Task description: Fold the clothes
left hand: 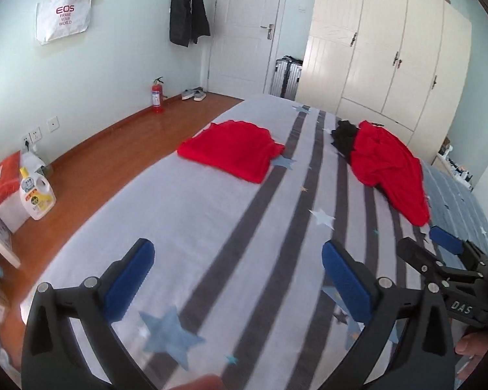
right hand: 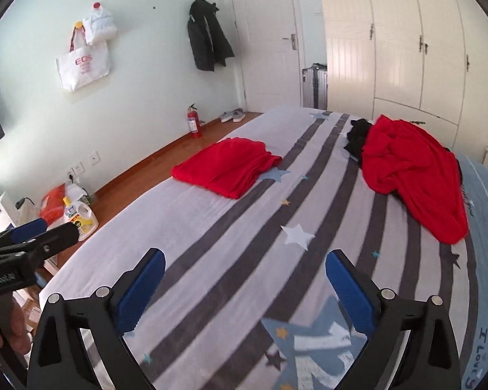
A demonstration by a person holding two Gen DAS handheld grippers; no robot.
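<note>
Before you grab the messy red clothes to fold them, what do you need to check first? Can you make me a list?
1. Left gripper open with nothing in it: ok.
2. Right gripper open with nothing in it: ok.
3. Folded red garment lies neat on the far left of the bed, out of the way: ok.
4. Crumpled red pile is in plain view on the right: ok.
5. Flat, bare bed space in front to fold on: ok.
6. Black garment sits against the far end of the pile; whether it is tangled in the red cloth: cannot tell.
</note>
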